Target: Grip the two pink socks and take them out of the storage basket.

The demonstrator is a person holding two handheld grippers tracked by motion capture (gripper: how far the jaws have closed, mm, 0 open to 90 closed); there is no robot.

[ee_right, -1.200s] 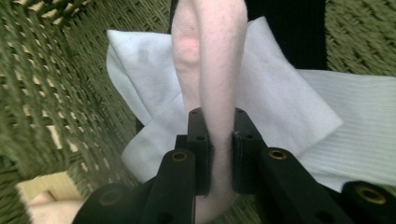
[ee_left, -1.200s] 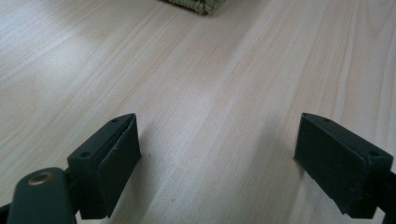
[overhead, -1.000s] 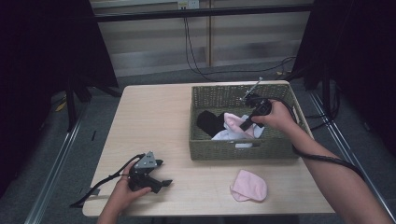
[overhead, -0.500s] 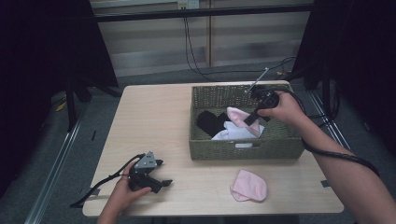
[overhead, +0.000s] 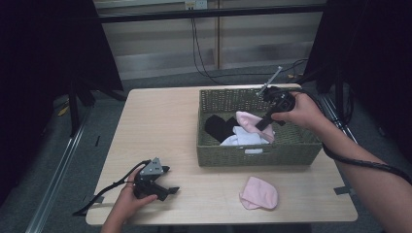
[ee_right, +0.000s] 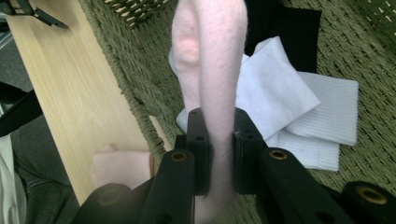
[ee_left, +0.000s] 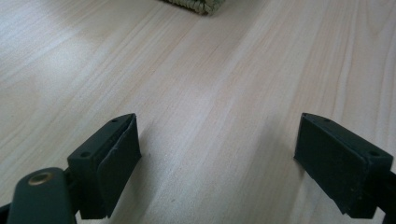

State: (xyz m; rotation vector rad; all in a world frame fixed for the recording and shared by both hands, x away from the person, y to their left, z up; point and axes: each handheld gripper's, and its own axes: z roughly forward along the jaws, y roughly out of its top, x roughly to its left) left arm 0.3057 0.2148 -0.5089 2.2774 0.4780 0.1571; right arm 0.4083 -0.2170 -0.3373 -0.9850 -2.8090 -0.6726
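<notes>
A pink sock [overhead: 250, 122] [ee_right: 210, 70] hangs from my right gripper [overhead: 265, 124] [ee_right: 218, 154], which is shut on it above the green woven basket [overhead: 252, 155] [ee_right: 126, 79]. Inside the basket lie a white sock [overhead: 243, 136] [ee_right: 289, 102] and a black sock [overhead: 218, 127] [ee_right: 289, 23]. A second pink sock [overhead: 259, 192] [ee_right: 120, 167] lies on the table in front of the basket. My left gripper [overhead: 167, 182] [ee_left: 217, 158] rests low at the table's near left, jaws wide open with only bare wood between them.
The wooden table [overhead: 160, 126] [ee_left: 210, 84] has free room across its left half. The basket's corner [ee_left: 198, 4] shows at the top of the left gripper view. Cables trail from both grippers; dark curtains and a metal frame surround the table.
My right gripper has risen out of the basket, pulling the pink sock up off the white one. The left hand and its gripper have stayed put.
</notes>
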